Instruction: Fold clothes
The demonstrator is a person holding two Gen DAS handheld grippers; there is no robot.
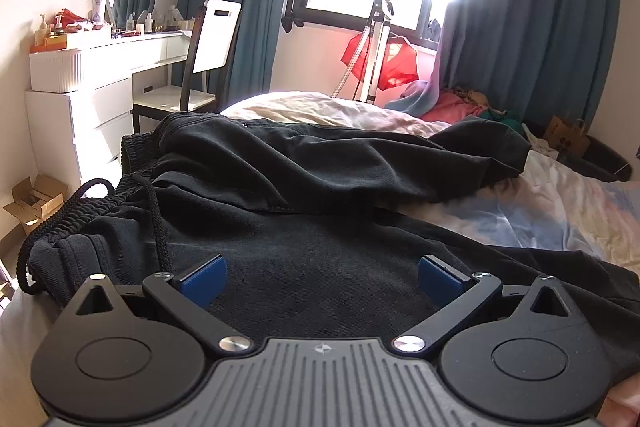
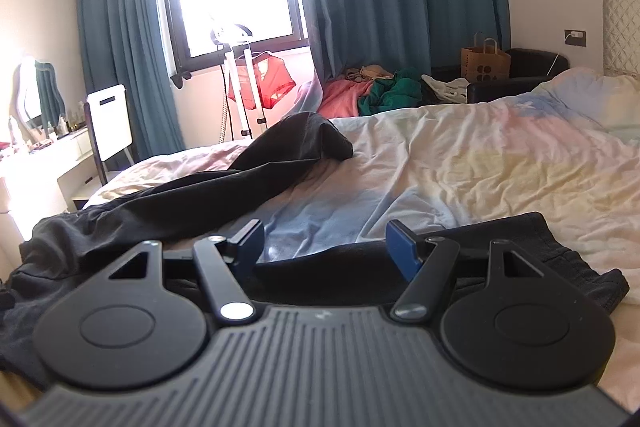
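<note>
- The black trousers (image 1: 304, 179) lie spread on the bed (image 2: 480, 163), the landmark here. Their waistband (image 1: 80, 223) with its drawstring (image 1: 156, 223) sits at the bed's dresser-side edge, and the two legs run away from it across the bed, so the long axis goes from that edge toward the bed's middle.
- The legs lie apart in a V. The far leg (image 2: 256, 163) angles toward the window side of the bed, with its end bunched up. The near leg's hem (image 2: 560, 251) lies along the bed's near edge.
- The left gripper (image 1: 322, 277) hovers low over the seat of the trousers, just beside the waistband, so it is the nearer one to that end. Its fingers are spread wide with only cloth beneath them, nothing pinched.
- The right gripper (image 2: 324, 247) sits above the near leg, close to its hem, and is the nearer one to the leg ends. Its fingers are likewise parted and hold nothing.
- Both grippers point across the bed toward the window, roughly level and close to the fabric.
- As they lie, the trousers are not folded in half; bringing one leg onto the other would mean a move across the long axis.
</note>
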